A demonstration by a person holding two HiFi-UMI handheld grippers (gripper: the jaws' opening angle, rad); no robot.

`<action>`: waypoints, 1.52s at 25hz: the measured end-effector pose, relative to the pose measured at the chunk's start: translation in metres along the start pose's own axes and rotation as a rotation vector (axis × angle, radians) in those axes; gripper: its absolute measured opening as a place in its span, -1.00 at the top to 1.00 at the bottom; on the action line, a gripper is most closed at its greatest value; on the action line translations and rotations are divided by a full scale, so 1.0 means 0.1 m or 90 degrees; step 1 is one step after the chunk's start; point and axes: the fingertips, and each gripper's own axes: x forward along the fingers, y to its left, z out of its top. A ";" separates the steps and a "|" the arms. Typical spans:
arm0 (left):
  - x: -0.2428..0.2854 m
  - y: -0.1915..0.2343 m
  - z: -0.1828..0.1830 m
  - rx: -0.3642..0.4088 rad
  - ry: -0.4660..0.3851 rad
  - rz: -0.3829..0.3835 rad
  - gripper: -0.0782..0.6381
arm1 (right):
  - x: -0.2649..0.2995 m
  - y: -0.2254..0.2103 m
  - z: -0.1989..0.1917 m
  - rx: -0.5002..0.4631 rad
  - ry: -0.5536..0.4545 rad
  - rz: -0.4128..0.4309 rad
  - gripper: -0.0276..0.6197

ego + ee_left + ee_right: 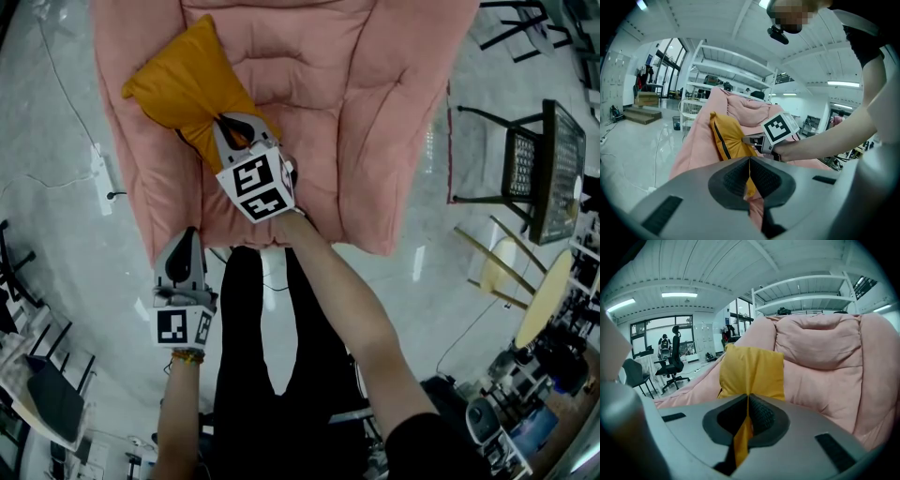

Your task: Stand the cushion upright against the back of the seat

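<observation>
The glossy grey floor (56,169) takes up most of the room. On it sits a big, puffy pink seat (375,112), quilted into fat rolls, with its back rising behind and its sides curling in. Off to the right stands a black metal-framed piece of furniture (548,169).

On the left half of the seat, as seen from the head view, is the mustard-yellow cushion (178,84). Its near edge is bunched up and its far corner points toward the seat's left side. From the left gripper view it stands roughly on edge, with a dark zip line running down its side. It is out in front of the seat's back, and I cannot tell whether it touches the back.

The right hand-held gripper (225,120) is clenched on the cushion's near edge, and a fold of yellow fabric is pinched between its pads.

The left hand-held gripper (190,232) is held low by the seat's front edge, well apart from the cushion. Its jaws are pressed together with nothing between them.

A white power strip (101,178) lies on the floor left of the seat.
</observation>
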 end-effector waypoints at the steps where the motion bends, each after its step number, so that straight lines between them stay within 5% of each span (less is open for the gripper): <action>1: 0.00 -0.01 0.00 0.001 0.000 -0.002 0.74 | -0.02 0.00 0.00 0.002 -0.003 -0.002 0.86; 12: 0.03 -0.04 -0.01 0.009 0.000 -0.006 0.74 | -0.43 -0.30 0.25 -0.005 -0.066 -0.109 0.86; 26: 0.06 -0.01 0.01 0.015 0.009 -0.011 0.74 | -0.65 -1.09 0.60 0.089 -0.166 -0.317 0.86; 38: 0.15 0.12 -0.01 0.004 0.016 0.000 0.74 | -0.31 -1.34 0.46 0.098 -0.133 -0.337 0.86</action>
